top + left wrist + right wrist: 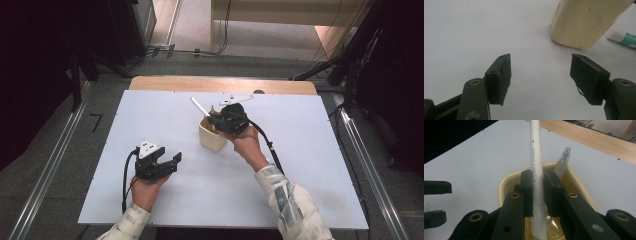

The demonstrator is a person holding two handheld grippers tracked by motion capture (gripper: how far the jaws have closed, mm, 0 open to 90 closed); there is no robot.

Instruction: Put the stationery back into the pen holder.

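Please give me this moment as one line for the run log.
right tool: shut on white pen, over cream cup | left tool: open, idle on table | second pen: in cup

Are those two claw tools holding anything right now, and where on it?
The right gripper is clamped on a white pen partway along its barrel, over the cream cup. The left gripper is open, holding nothing.

The white pen's (535,170) lower end is hidden inside the cup (506,182).
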